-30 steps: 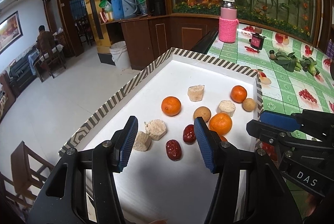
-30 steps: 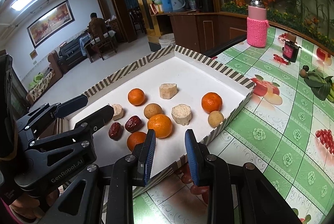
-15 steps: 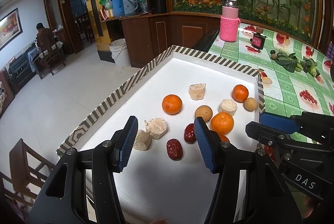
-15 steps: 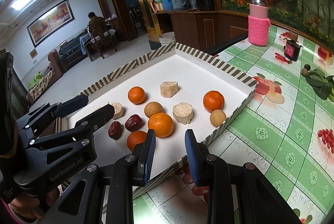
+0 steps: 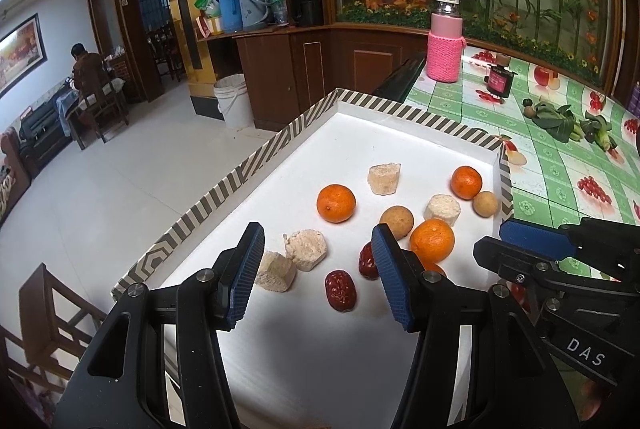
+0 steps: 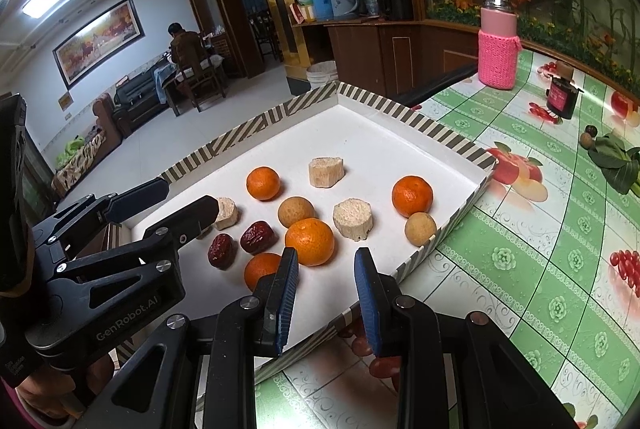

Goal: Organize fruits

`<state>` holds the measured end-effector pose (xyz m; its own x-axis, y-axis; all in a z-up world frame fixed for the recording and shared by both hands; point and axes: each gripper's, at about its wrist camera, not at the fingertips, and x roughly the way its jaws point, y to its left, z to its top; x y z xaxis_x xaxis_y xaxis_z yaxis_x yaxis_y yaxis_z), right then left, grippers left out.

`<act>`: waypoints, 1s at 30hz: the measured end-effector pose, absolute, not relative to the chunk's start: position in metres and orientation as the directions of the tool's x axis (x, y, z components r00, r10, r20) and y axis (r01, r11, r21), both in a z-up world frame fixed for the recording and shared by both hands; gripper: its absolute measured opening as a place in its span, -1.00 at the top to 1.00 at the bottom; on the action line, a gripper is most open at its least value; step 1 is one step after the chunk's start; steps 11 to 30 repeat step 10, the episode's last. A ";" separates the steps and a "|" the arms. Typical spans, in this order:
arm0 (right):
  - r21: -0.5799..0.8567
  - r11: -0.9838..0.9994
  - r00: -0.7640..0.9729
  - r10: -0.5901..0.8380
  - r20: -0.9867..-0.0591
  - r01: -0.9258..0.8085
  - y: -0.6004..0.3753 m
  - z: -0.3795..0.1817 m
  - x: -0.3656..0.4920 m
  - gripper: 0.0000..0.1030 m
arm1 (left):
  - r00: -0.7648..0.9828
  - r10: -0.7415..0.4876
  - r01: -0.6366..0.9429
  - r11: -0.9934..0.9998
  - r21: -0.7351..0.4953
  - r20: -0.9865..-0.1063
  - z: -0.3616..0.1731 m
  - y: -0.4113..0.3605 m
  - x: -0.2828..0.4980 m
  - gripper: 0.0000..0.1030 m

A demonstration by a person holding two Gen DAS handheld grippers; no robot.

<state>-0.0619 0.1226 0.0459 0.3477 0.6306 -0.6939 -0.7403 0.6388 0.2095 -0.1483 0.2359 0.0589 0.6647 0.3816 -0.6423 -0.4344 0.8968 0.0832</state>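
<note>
On the green tablecloth (image 6: 520,261) with fruit print, a white tray (image 5: 360,133) with striped rim, holding all the fruit. Left gripper (image 5: 316,269) low over the near part of the tray, fingers spread wide, nothing between them. Just beyond its tips, two dark red dates (image 5: 340,289), one partly hidden behind the right finger, and to the left two pale chunks (image 5: 306,250) touching each other. Right gripper (image 6: 326,283) over the near right edge of the tray, fingers spread less wide, also holding nothing. Just in front of it, a large orange (image 6: 310,241), and a second orange (image 6: 261,269) partly behind its left finger. Farther in the tray, two more oranges (image 6: 412,195), well apart, two small brown round fruits (image 6: 296,211), and two more pale chunks (image 6: 353,219). At the far side of the table, a bottle in pink knitted cover (image 6: 497,59), a small dark jar (image 6: 562,97) and green leaves (image 5: 554,119), all outside the tray.
</note>
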 end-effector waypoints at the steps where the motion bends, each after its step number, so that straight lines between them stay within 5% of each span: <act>1: 0.212 0.638 0.345 0.631 -0.695 -0.740 0.123 0.045 -0.061 0.46 | 0.664 0.382 -0.435 0.897 0.084 -0.643 0.059 0.236 -0.148 -0.09; 30: 0.219 0.642 0.346 0.633 -0.692 -0.735 0.120 0.044 -0.061 0.46 | 0.681 0.391 -0.429 0.898 0.095 -0.620 0.062 0.229 -0.149 -0.09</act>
